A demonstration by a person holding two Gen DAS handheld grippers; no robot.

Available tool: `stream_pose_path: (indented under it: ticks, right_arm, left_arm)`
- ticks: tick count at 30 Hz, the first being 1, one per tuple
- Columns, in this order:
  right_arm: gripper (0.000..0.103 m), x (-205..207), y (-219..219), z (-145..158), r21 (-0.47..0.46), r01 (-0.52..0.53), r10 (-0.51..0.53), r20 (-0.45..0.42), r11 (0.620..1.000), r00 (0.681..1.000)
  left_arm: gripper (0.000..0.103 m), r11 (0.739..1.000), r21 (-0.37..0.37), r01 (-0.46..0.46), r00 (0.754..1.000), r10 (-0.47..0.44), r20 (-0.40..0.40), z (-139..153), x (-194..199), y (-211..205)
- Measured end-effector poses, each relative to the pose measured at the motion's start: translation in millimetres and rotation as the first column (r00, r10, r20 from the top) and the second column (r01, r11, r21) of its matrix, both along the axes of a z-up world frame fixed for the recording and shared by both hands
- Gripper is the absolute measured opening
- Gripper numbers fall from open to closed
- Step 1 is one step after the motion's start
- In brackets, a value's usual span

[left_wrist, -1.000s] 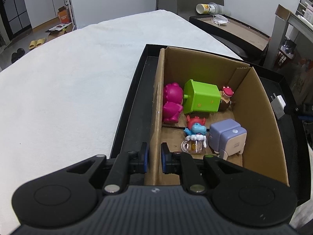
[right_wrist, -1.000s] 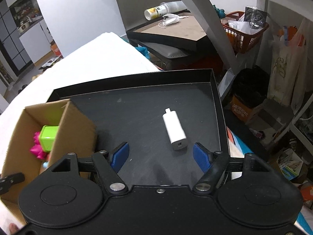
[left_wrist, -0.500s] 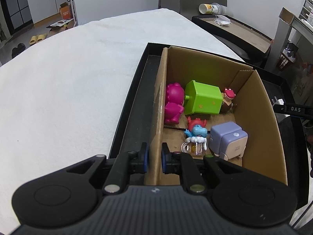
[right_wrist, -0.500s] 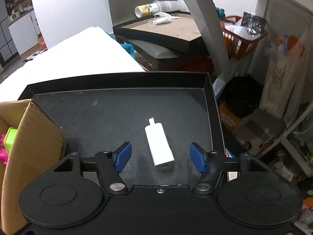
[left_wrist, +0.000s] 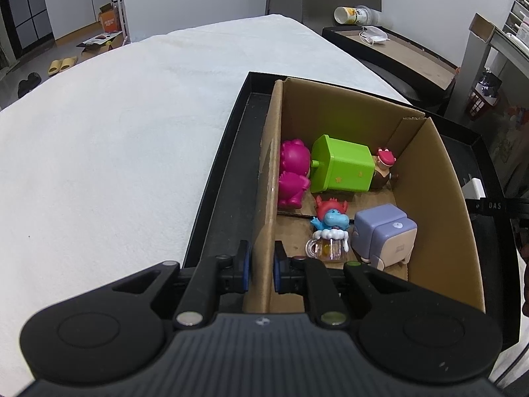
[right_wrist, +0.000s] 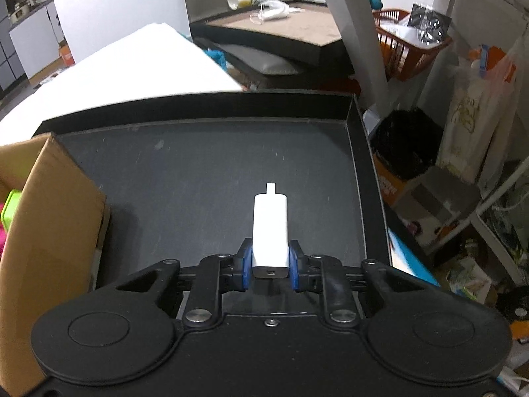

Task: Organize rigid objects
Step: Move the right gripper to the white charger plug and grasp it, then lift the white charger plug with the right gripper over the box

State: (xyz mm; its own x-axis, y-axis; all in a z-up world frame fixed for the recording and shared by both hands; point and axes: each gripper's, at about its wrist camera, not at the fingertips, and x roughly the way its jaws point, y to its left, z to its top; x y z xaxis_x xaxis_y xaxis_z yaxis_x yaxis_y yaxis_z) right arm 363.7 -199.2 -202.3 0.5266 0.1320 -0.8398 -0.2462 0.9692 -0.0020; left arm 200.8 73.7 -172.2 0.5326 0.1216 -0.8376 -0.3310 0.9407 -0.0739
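Observation:
My right gripper (right_wrist: 269,264) is shut on a white charger plug (right_wrist: 270,230), its prong pointing away, just over the black tray (right_wrist: 205,178). The charger also shows in the left wrist view (left_wrist: 474,188) beyond the box. My left gripper (left_wrist: 261,266) is shut on the near left wall of the cardboard box (left_wrist: 439,178). Inside the box lie a pink toy (left_wrist: 292,175), a green block (left_wrist: 340,168), a small red-capped figure (left_wrist: 383,165), a blue and red figure on a clear mug (left_wrist: 330,228) and a lilac cube toy (left_wrist: 383,235).
The black tray (left_wrist: 228,178) rests on a white cloth-covered table (left_wrist: 115,139). A second tray with a cup and a mask (right_wrist: 261,3) stands behind. An orange basket (right_wrist: 406,46), bags and clutter fill the floor to the right.
My right gripper has moved in over the white charger and shut on it. The left gripper keeps its hold on the box wall.

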Motion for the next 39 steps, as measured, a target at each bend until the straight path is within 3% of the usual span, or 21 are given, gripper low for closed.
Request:
stream_pose_path:
  ticks: [5, 19, 39]
  right_arm:
    - [0.022, -9, -3, 3, 0.019, 0.025, -0.024, -0.051, 1.000, 0.998]
    - [0.021, -42, -6, 36, 0.072, -0.013, 0.017, -0.054, 0.997, 0.998]
    - [0.021, -81, 15, 115, 0.109, -0.127, 0.118, 0.087, 0.986, 0.989]
  left_arm:
    - [0.012, 1.000, 0.004, 0.003, 1.000, -0.003, 0.001, 0, 0, -1]
    - [0.012, 1.000, 0.006, 0.005, 1.000, -0.005, 0.000, -2, 0, -1]
    - [0.012, 1.000, 0.003, 0.016, 1.000, -0.016, 0.000, -1, -1, -1]
